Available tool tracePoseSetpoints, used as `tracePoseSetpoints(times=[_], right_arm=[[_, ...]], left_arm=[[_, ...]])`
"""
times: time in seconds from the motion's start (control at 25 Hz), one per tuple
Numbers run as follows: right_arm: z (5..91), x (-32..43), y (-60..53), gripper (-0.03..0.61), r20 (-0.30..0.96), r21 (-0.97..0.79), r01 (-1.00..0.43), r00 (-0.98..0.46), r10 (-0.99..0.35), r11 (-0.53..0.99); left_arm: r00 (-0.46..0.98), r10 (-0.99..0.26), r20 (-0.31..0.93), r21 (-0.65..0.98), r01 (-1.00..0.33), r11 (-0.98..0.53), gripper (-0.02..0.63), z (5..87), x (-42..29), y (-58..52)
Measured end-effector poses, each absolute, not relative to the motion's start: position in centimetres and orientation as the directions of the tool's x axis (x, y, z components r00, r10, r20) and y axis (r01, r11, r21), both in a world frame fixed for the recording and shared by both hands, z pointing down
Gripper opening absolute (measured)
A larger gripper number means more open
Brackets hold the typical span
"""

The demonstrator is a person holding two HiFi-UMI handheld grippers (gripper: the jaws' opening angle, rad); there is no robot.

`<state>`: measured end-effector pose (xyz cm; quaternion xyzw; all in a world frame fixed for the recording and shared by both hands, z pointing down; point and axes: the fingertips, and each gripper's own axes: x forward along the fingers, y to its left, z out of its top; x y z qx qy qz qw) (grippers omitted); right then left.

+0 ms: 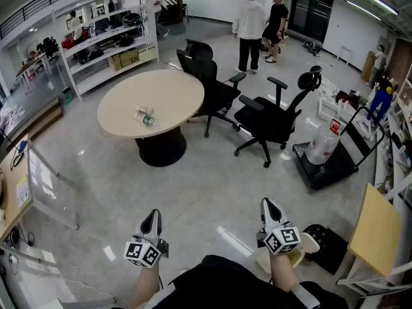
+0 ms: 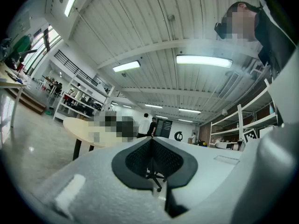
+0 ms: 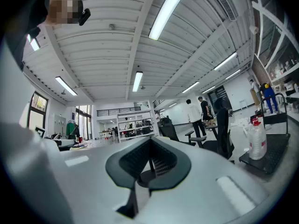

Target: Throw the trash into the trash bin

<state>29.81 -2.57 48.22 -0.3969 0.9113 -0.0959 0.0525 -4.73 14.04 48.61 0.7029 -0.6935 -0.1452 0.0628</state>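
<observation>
Crumpled clear plastic trash point(image 1: 145, 116) lies on the round beige table point(image 1: 122, 98) across the floor, well ahead of both grippers. My left gripper point(image 1: 152, 215) is held low at the bottom of the head view, its jaws closed together and empty; in the left gripper view point(image 2: 150, 146) its pads meet with nothing between them. My right gripper point(image 1: 268, 203) is beside it, also shut and empty, as its own view point(image 3: 149, 146) shows. A cream round container point(image 1: 302, 248) sits on the floor just behind the right gripper, partly hidden by it.
Two black office chairs point(image 1: 212, 82) point(image 1: 277, 118) stand right of the table. A black cart point(image 1: 325, 166) carries a white bag. Two people point(image 1: 250, 28) stand at the back. Shelving point(image 1: 109, 40) lines the back left, and a wooden desk point(image 1: 13, 185) the left edge.
</observation>
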Motion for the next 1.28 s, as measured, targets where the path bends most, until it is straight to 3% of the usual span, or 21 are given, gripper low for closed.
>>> tracePoseSetpoints(times=[0.64,1.28], right_arm=[[49.4,27.9,-2.5,0.003,-0.007,-0.280,-0.667,-0.718,-0.696,0.690],[48.0,10.7,4.0,0.023,-0.027,-0.284,-0.459,-0.874,-0.486,0.842]], left_arm=[[-0.051,-0.992,-0.113,0.297,-0.955,0.015,0.000,48.9,-6.6,15.7],[-0.256,-0.957,-0.134,0.269,-0.939,0.214,0.000,46.8,-17.6,28.8]])
